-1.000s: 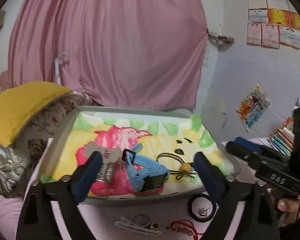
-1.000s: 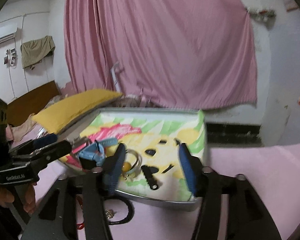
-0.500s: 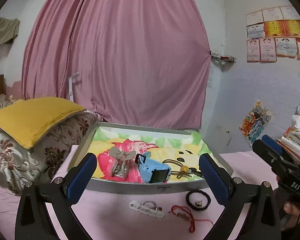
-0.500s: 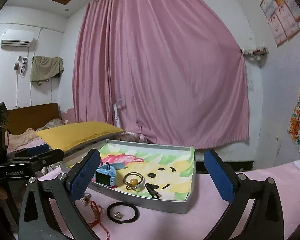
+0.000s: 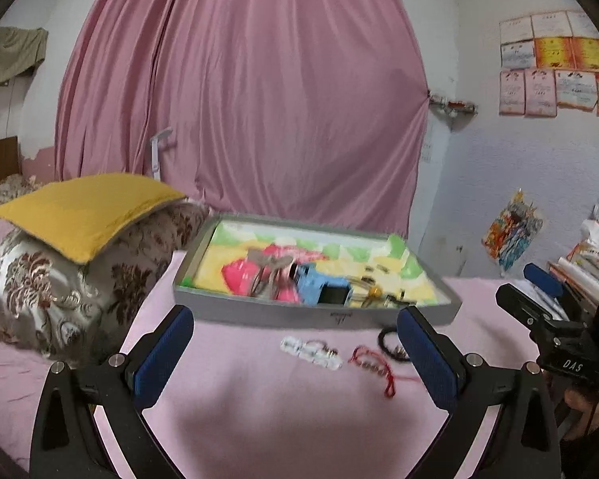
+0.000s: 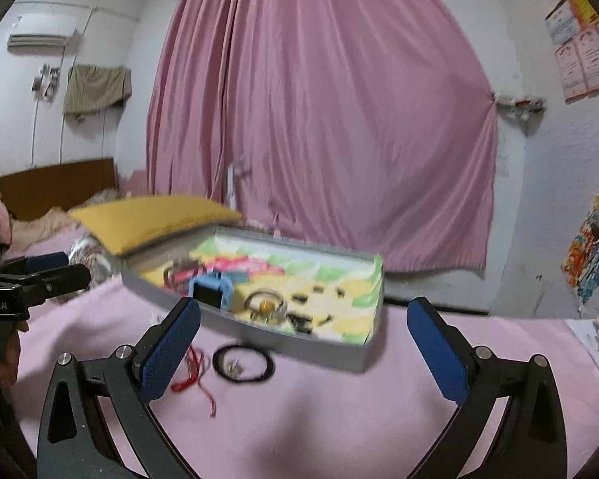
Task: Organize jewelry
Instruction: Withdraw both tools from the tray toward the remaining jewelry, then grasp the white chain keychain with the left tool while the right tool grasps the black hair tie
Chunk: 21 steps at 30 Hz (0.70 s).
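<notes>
A grey tray [image 5: 259,313] with a colourful cartoon lining sits on the pink bed cover; it also shows in the right wrist view [image 6: 319,349]. Inside lie a blue watch [image 5: 319,289] [image 6: 211,289], a grey hair claw [image 5: 265,275] and a hair tie with an orange bead [image 6: 264,304]. On the cover in front lie a clear clip [image 5: 311,353], a red bead bracelet [image 5: 373,365] [image 6: 191,375] and a black hair tie [image 6: 242,363]. My left gripper [image 5: 295,359] and right gripper [image 6: 305,351] are both open, empty and well back from the tray.
A yellow pillow [image 5: 84,207] lies on a floral cushion [image 5: 52,287] left of the tray. A pink curtain [image 5: 239,99] hangs behind. Books and papers [image 5: 587,255] are stacked at the right. Each gripper shows in the other's view at the edge.
Both grippers have pulled back from over the tray and opened wide. The tray now looks farther away, and the loose items on the cover have come into view.
</notes>
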{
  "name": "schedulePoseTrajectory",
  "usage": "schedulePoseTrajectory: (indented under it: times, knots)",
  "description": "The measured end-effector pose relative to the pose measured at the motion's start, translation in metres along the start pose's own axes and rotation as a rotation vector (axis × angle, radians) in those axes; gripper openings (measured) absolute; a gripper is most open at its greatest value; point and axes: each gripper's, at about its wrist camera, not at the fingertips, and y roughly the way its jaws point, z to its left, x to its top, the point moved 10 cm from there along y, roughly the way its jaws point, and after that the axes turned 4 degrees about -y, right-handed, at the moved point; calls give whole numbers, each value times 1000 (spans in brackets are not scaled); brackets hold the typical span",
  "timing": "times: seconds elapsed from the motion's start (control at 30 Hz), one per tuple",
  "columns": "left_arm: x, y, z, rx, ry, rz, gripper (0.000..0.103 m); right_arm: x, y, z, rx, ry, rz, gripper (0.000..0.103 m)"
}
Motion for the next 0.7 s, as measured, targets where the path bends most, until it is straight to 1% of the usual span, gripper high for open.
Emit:
schedulePoseTrajectory:
  times: [0.1, 0.13, 0.23, 0.33, 0.4, 0.43, 0.5, 0.53, 0.57, 0.6, 0.67, 0.7]
  knots:
    - [-13, 8, 6, 14, 7, 78, 102, -12, 8, 1, 32, 8, 81, 102]
    - [-17, 11, 9, 24, 10, 106, 102, -17, 14, 0, 38, 9, 121, 102]
    - [-31, 23, 16, 48, 8, 203, 102, -35, 29, -3, 27, -2, 225, 102]
    - [-42, 35, 20, 43, -19, 279, 102, -52, 43, -4, 50, 11, 331, 102]
    - [-47, 42, 22, 31, -46, 320, 102, -59, 49, -3, 63, 16, 372, 101]
    - [-50, 46, 22, 13, -70, 345, 102, -62, 53, -2, 77, 23, 389, 100]
    - [-53, 51, 23, -16, -102, 368, 102, -67, 58, 1, 102, 22, 414, 85]
    - [-53, 55, 22, -31, -123, 379, 102, -69, 60, 2, 106, 19, 422, 73]
    - [-53, 57, 22, -37, -135, 383, 100, -72, 64, 3, 115, 18, 439, 65]
    - [-53, 59, 22, -41, -141, 387, 99, -74, 67, 4, 125, 20, 452, 62]
    - [-55, 65, 20, -58, -152, 405, 91, -77, 73, 9, 162, 29, 476, 50]
    - [-55, 68, 20, -64, -155, 412, 89, -77, 76, 11, 173, 30, 482, 48]
